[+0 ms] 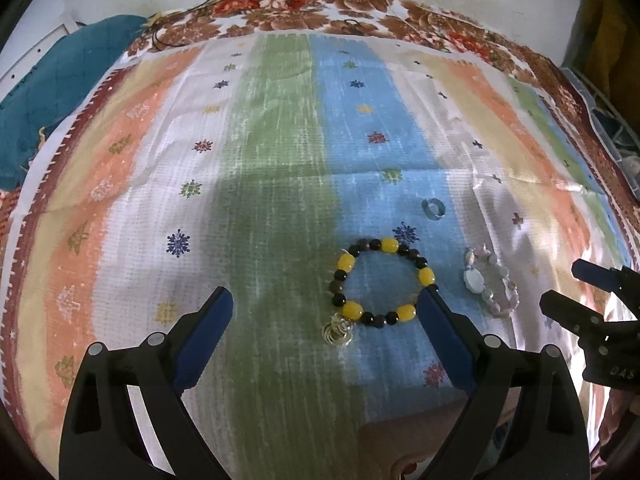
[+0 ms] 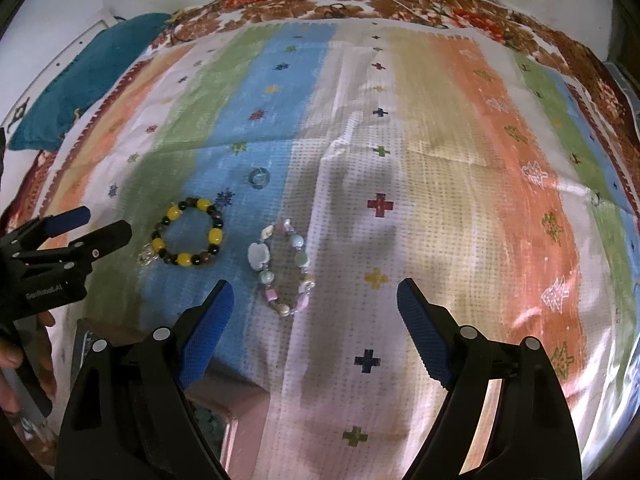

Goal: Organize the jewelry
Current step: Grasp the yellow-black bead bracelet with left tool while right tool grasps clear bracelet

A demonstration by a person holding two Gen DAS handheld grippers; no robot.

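Observation:
A yellow-and-black bead bracelet (image 1: 382, 282) with a gold wire charm (image 1: 338, 332) lies on the striped cloth; it also shows in the right wrist view (image 2: 188, 237). A pastel bead bracelet (image 1: 490, 282) lies to its right, also in the right wrist view (image 2: 282, 270). A small blue-grey ring (image 1: 433, 208) lies behind them, and shows in the right wrist view (image 2: 258, 178). My left gripper (image 1: 326, 300) is open and empty, just before the yellow bracelet. My right gripper (image 2: 314, 292) is open and empty, just before the pastel bracelet.
The striped cloth (image 1: 280, 140) covers a floral bedspread (image 1: 304, 8). A teal cushion (image 1: 60, 88) lies at the back left. A pink box (image 2: 236, 412) sits under the cloth's near edge. The right gripper shows at the left view's right edge (image 1: 576, 292).

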